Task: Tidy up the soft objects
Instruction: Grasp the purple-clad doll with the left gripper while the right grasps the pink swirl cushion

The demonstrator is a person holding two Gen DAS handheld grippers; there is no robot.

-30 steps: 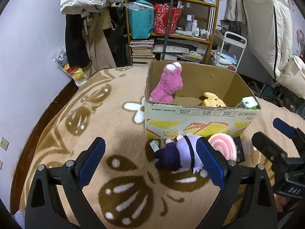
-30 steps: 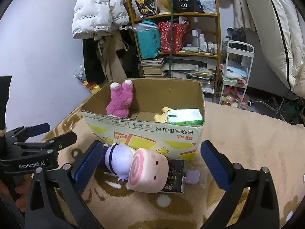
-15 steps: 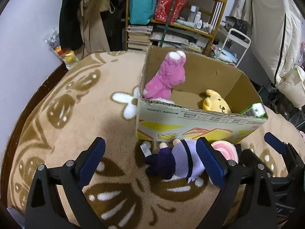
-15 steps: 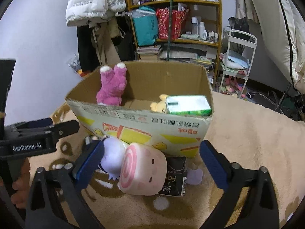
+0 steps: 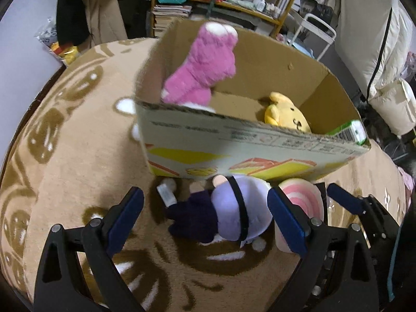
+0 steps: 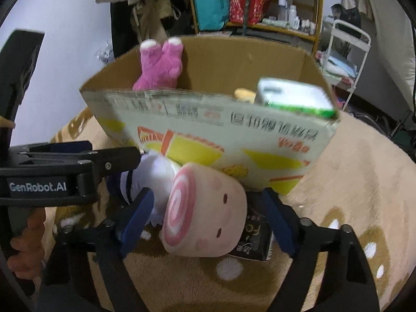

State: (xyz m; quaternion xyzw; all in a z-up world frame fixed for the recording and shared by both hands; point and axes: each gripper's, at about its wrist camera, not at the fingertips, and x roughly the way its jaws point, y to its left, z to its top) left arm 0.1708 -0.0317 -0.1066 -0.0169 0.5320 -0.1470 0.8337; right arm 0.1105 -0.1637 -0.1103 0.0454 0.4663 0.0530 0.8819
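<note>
A purple-and-lilac doll [image 5: 234, 213] lies on the tan rug against the front of a cardboard box [image 5: 234, 150]. My left gripper [image 5: 205, 202] stands open over the doll, one finger on each side, not touching it. Beside the doll lies a pink swirl-roll plush [image 6: 208, 213]. My right gripper [image 6: 208, 197] straddles that plush; its jaws are closing and the pads stand a little off it. Inside the box sit a pink plush [image 5: 202, 70] and a yellow plush [image 5: 286, 114].
A green-and-white carton [image 6: 291, 98] rests on the box's right corner. A black carton [image 6: 254, 241] lies under the roll plush. A hand [image 6: 23, 249] holds the left tool. Shelves [image 6: 254, 5], hanging coats and a white cart [image 6: 348, 46] stand behind the box.
Both grippers have come down and closer to the toys in front of the box. The right gripper's fingers have narrowed around the roll plush. The left fingers kept their spread.
</note>
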